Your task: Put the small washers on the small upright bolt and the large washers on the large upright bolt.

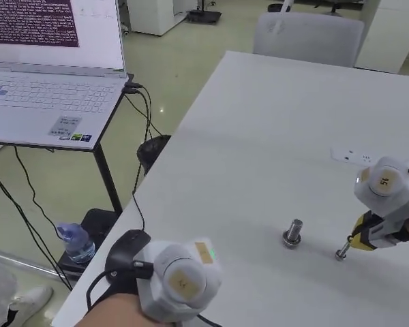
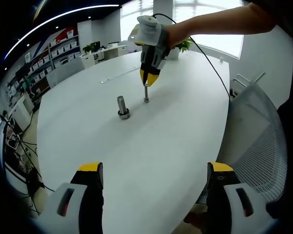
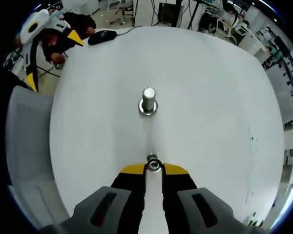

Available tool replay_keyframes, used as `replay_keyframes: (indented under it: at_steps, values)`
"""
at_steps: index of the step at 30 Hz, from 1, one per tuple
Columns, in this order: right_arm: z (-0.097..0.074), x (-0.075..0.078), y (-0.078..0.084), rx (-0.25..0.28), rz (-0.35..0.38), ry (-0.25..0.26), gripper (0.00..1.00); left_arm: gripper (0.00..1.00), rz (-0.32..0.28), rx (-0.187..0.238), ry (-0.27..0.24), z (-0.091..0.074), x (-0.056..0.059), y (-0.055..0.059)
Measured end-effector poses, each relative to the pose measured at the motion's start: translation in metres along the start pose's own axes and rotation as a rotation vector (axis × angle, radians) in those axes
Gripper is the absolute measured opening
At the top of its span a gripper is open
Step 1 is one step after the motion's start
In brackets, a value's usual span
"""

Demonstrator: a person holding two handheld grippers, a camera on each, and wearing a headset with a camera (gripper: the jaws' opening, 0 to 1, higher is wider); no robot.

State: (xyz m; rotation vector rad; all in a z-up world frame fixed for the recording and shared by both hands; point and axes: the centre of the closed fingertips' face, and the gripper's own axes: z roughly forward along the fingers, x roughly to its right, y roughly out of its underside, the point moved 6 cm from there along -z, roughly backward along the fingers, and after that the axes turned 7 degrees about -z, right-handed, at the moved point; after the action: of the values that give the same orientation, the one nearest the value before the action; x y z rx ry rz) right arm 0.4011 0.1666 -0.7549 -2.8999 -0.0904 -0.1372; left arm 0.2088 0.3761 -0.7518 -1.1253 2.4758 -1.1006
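left tool (image 2: 155, 168) wide, empty, over surface (image 1: 259, 136) | right tool (image 3: 154, 169) narrow at small bolt (image 1: 342, 253) top, hold unclear | large bolt (image 3: 147, 101) upright nearby

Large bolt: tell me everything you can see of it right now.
The large bolt looks like shiny grey metal. It stands upright on the white table, with its shaft up and a flat round top. A wider ring sits at its foot, but I cannot tell whether that is the bolt's head or washers. Nothing but the table touches it. The small bolt stands beside it, apart, with the right gripper at that one.
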Motion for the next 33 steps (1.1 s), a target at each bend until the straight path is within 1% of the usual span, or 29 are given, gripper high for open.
replay_keyframes:
  at_steps: [9,20,25,27,30,33]
  values:
    - [0.007,-0.001,-0.001,-0.020,-0.019,-0.005,0.12,0.89,-0.010,-0.006,0.000,0.000,-0.001,0.004]
    - [0.021,0.001,0.001,-0.047,-0.029,-0.021,0.12,0.89,-0.015,-0.012,0.000,-0.001,-0.004,0.008]
    - [0.028,0.000,0.004,-0.061,-0.022,-0.036,0.13,0.88,-0.020,-0.015,-0.004,-0.001,-0.005,0.009]
    - [0.034,-0.001,0.006,-0.069,-0.020,-0.041,0.13,0.88,-0.031,-0.011,-0.005,-0.001,-0.004,0.011]
    - [0.040,0.000,0.008,-0.073,-0.015,-0.046,0.13,0.88,-0.027,-0.019,0.001,0.000,-0.002,0.015]
    - [0.045,0.000,0.009,-0.072,-0.012,-0.048,0.13,0.87,-0.036,-0.022,0.003,-0.001,-0.002,0.017]
